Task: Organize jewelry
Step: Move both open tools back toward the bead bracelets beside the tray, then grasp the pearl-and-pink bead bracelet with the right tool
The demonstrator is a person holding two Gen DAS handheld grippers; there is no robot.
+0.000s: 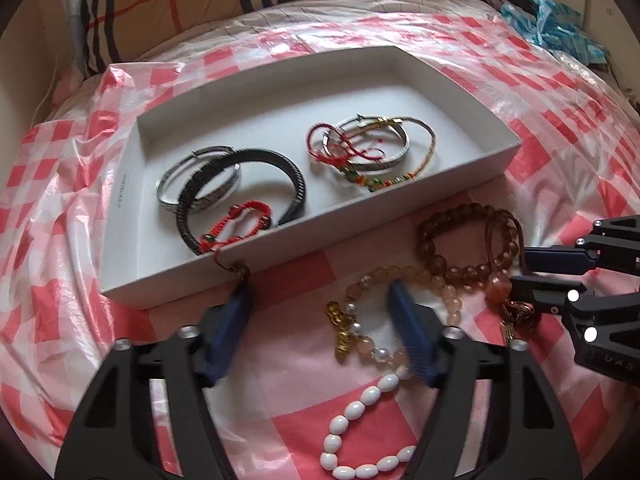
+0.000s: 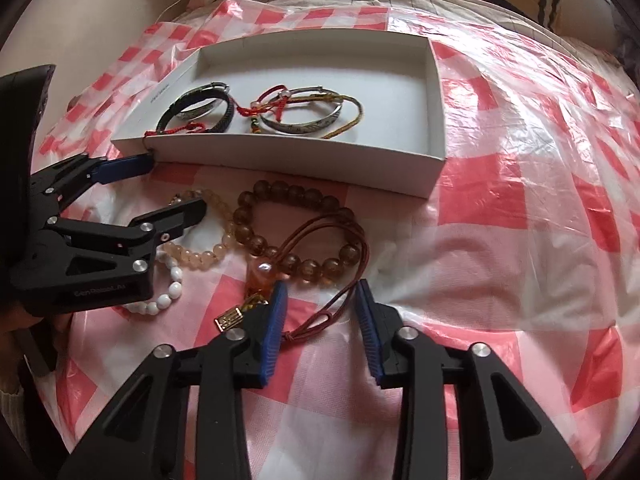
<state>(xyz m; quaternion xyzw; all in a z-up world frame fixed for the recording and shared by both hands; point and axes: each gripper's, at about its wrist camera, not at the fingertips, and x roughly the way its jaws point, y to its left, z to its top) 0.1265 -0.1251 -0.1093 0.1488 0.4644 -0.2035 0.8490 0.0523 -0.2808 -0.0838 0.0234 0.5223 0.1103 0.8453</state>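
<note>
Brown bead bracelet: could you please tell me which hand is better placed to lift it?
Right: right tongs straddle the bracelet's cord loop; left tongs sit over pale beads.

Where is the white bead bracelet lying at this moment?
The white bead bracelet lies outside the white box, on the red checked sheet, at the bottom of the left wrist view, next to the peach bead bracelet.
</note>
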